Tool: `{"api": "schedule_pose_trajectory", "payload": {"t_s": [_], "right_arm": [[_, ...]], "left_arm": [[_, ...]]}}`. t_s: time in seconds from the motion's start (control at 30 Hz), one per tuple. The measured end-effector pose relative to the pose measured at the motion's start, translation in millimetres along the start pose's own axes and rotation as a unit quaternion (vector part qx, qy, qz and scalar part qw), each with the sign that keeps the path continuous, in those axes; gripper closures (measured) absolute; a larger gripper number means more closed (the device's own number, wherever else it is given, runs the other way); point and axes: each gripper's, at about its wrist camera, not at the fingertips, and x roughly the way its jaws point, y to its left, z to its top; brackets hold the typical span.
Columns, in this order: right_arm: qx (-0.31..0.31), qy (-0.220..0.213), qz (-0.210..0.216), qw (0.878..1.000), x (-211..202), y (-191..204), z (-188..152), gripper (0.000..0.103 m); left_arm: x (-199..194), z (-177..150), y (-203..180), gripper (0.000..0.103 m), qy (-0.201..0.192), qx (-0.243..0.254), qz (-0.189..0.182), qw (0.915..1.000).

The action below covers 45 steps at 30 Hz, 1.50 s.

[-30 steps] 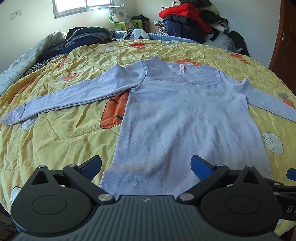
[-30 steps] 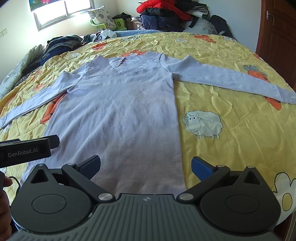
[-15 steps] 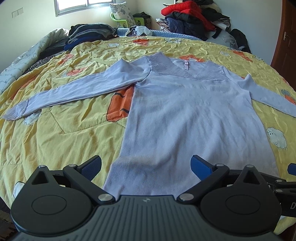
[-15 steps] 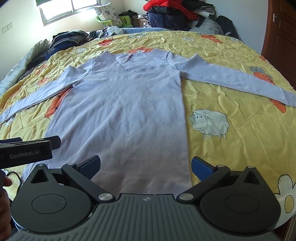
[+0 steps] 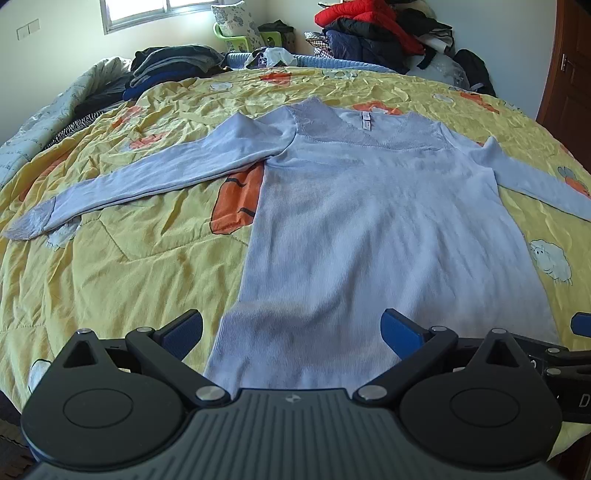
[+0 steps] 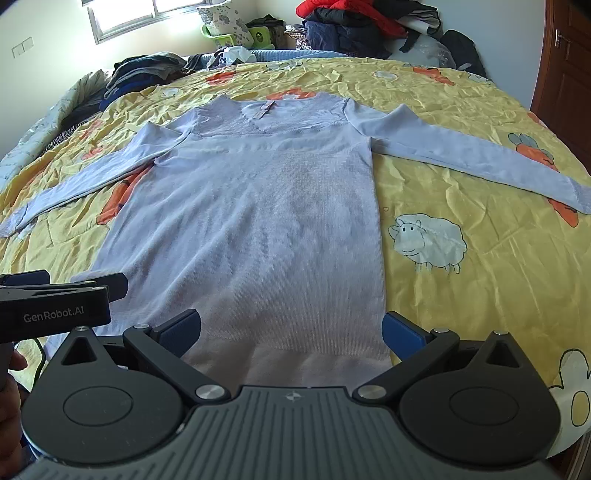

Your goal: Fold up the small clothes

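A pale lavender long-sleeved top (image 5: 373,221) (image 6: 258,206) lies flat and face up on the yellow bedspread (image 5: 122,266) (image 6: 480,206), neck away from me, both sleeves spread out sideways. Its hem is just in front of both grippers. My left gripper (image 5: 291,328) is open above the hem's left part, holding nothing. My right gripper (image 6: 291,328) is open above the hem's right part, also empty. The left gripper's body (image 6: 55,306) shows at the left edge of the right wrist view, with part of a hand (image 6: 11,391) below it.
Folded dark clothes (image 5: 166,62) are stacked at the bed's far left. A heap of red and dark jackets (image 5: 373,33) sits at the far right. A green chair with a pillow (image 5: 240,29) stands under the window. A brown door (image 6: 565,62) is at the right.
Both grippers have moved back slightly and tilted, so the top sits lower and farther in view. Both stay open. The top has not moved.
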Motion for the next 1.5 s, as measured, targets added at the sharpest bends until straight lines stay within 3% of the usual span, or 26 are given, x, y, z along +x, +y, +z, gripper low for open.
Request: {"api": "schedule_pose_trajectory", "payload": {"t_s": [0.97,1.23,1.5], "right_arm": [[0.027,-0.015,0.02,0.999,1.5,-17.2,-1.0,0.0],[0.03,-0.045,0.023,0.998,0.8,-30.1,1.9,0.0],[0.065,-0.096,0.008,0.993,-4.6,-68.8,9.3,0.0]], "left_arm": [[7.3,3.3,-3.5,0.0,0.005,0.011,0.01,0.9999],[8.1,5.4,-6.8,0.0,0.004,0.017,0.008,0.9998],[6.0,20.9,-20.5,0.0,-0.018,0.033,-0.01,0.9992]]}}
